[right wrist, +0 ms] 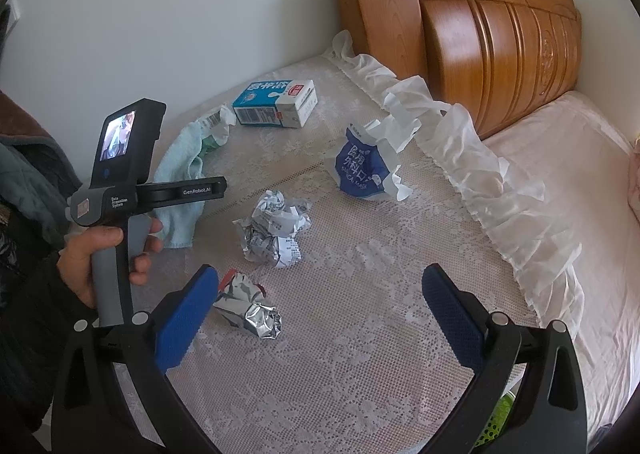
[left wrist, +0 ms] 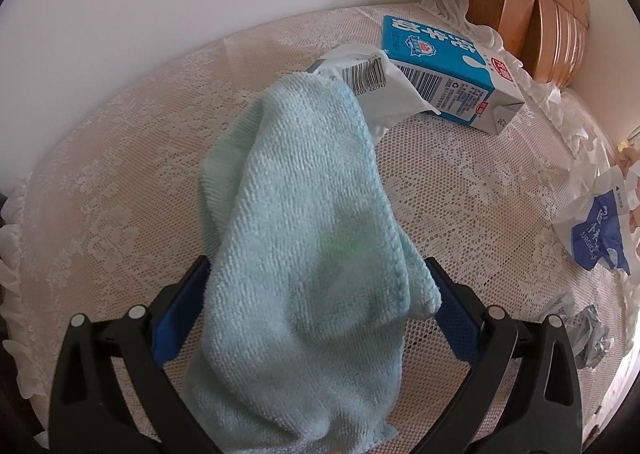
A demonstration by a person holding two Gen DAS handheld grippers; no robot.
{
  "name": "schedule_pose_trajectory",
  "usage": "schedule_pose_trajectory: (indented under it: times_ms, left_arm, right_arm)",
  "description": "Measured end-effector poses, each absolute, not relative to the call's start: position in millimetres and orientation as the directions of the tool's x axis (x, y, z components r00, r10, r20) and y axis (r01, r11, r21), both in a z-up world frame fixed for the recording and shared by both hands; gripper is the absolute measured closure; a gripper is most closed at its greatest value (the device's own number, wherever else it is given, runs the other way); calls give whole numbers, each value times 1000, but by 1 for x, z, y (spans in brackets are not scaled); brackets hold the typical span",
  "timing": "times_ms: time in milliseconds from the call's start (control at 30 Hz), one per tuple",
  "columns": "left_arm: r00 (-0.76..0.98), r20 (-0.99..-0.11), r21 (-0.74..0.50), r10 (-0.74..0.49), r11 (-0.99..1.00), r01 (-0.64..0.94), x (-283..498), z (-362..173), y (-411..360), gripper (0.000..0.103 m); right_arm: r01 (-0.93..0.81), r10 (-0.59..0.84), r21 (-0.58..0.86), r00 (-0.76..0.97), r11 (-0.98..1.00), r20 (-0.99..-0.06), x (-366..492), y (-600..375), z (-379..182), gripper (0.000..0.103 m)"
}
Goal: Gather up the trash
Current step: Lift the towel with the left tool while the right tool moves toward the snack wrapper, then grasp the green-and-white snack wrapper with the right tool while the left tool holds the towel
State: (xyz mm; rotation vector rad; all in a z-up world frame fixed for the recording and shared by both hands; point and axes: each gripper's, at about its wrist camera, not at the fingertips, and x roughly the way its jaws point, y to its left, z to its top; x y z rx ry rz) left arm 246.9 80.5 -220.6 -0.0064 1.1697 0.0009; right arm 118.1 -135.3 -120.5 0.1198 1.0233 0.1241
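On the bed [right wrist: 360,334], over its lace cover, the left tongs [left wrist: 316,286] stand wide apart with a pale blue cloth [left wrist: 304,254] lying between them; whether the pads press it, I cannot tell. Beyond the cloth sits a white wrapper [left wrist: 372,74] with a barcode, just beside a blue milk carton [left wrist: 444,74] lying on its side. The right tongs [right wrist: 316,294] hang wide open, holding nothing; a foil wad [right wrist: 248,310] lies by the left pad [right wrist: 184,318]. Further on are crumpled paper [right wrist: 272,230] and a blue mask packet [right wrist: 360,170]. The headboard [right wrist: 480,42] stands behind.
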Motion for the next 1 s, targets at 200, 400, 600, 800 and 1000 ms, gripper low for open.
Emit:
schedule_pose_trajectory:
  times_ms: [200,400,600,800,1000]
  left_arm:
    - [353,-936,-6,-3,1000,-9,254,-220,81,6]
    - [360,-933,-4,2,1000,-15,253,-220,81,8]
    - [428,-903,13,32,999,-48,244,-204,87,69]
    - [482,-876,-59,-14,995,-78,227,-173,111,78]
    - [539,-842,-89,-35,993,-73,190,-130,132,78]
  right_arm:
    - [-48,166,165,514,985,-842,119,-137,-124,2]
    - [-45,171,173,511,984,-842,119,-139,-126,2]
    - [-37,168,174,515,984,-841,117,-142,-126,2]
    - [-57,180,176,518,983,-836,118,-138,-124,2]
    - [-123,211,172,536,977,-817,135,-119,-115,2]
